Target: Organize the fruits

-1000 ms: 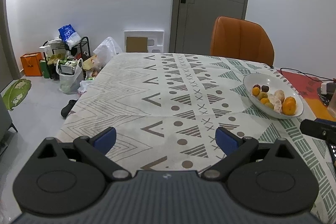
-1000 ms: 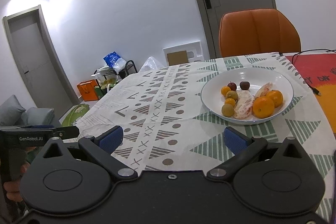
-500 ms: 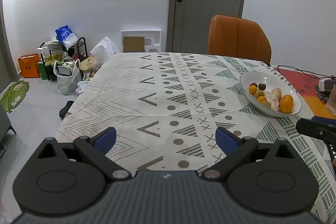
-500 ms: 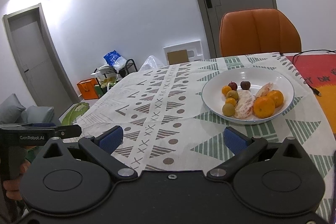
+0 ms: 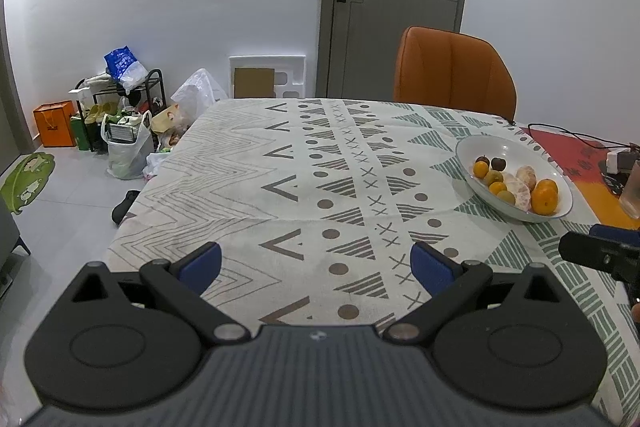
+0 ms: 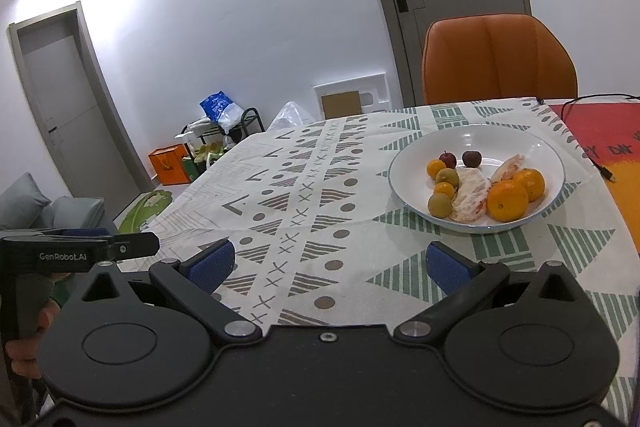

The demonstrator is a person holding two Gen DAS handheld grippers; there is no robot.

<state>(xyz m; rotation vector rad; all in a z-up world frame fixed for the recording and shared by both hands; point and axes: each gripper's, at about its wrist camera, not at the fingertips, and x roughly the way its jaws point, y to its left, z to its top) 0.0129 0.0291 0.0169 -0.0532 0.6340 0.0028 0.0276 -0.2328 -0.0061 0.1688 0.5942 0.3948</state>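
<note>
A white bowl [image 6: 416, 155] [image 5: 468, 151] sits on the patterned tablecloth at the right side of the table. It holds oranges [image 6: 507, 199], small green-brown fruits [image 6: 440, 205], two dark plums [image 6: 471, 158] and peeled citrus pieces [image 6: 470, 193]. My right gripper [image 6: 328, 265] hovers open over the cloth, short of the bowl, nothing between its blue pads. My left gripper [image 5: 316, 267] is open too, over the table's near middle, well left of the bowl.
An orange chair [image 5: 454, 71] stands at the table's far side. A red mat with cables [image 5: 580, 151] lies right of the bowl. Bags and a rack [image 5: 120, 115] clutter the floor at the left. A hand holds the other gripper's handle [image 6: 24, 291].
The left gripper's view has tilted slightly, the bowl drifting down and left in it. The right gripper has barely moved. Both stay open.
</note>
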